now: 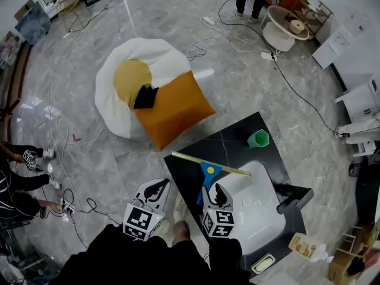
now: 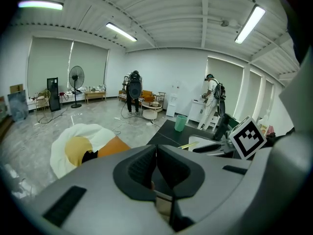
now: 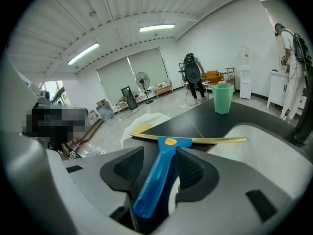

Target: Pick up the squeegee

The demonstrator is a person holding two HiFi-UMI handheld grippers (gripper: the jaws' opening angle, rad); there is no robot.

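The squeegee (image 1: 209,171) has a blue handle and a long yellow blade. It lies on the black counter (image 1: 237,136), its blade across the near rim of the white sink (image 1: 258,209). My right gripper (image 1: 212,192) stands open astride the blue handle (image 3: 155,182). The handle runs between the two pads with a gap on each side, and its blade lies just beyond the fingertips. My left gripper (image 1: 155,189) hangs left of the counter over the floor. In the left gripper view, its jaws (image 2: 156,153) are shut together with nothing in them.
A green cup (image 1: 258,138) stands at the counter's far corner. A black faucet (image 1: 291,195) rises at the sink's right side. On the floor to the left lie an orange cushion (image 1: 172,108), a white beanbag (image 1: 139,55) and cables. A person (image 1: 18,177) sits at far left.
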